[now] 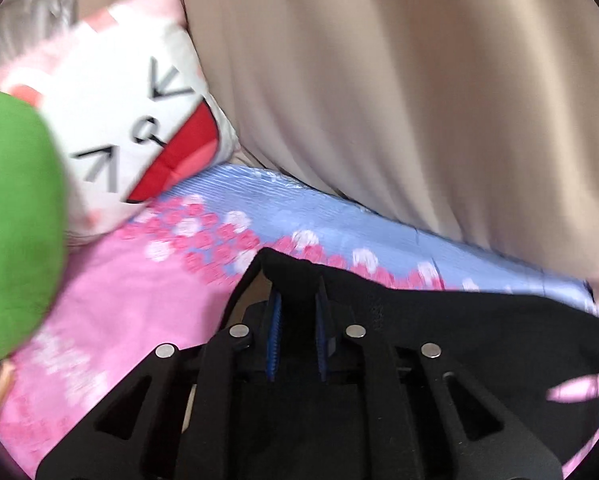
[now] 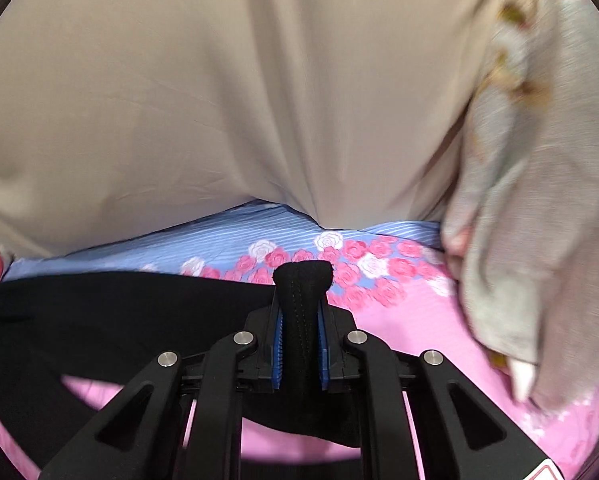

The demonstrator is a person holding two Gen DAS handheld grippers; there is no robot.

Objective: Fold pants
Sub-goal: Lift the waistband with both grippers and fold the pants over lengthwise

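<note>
Here both tools pinch the black pants (image 2: pixel 111 312): the right hand-held gripper (image 2: pixel 301 320) has its blue pads pressed on a stitched bunch of cloth, and the left hand-held gripper (image 1: pixel 296 320) nips an edge the same way. The pants hang slack between them, just above the pink flowered bed sheet (image 2: pixel 411 320). Ahead of both hangs a beige curtain (image 2: pixel 235 92). Left of the left one sit a cartoon pillow (image 1: pixel 131 128) and a green toy (image 1: pixel 15 224). Likely risks: the thin left pinch slipping, or the cloth snagging the toy.
</note>
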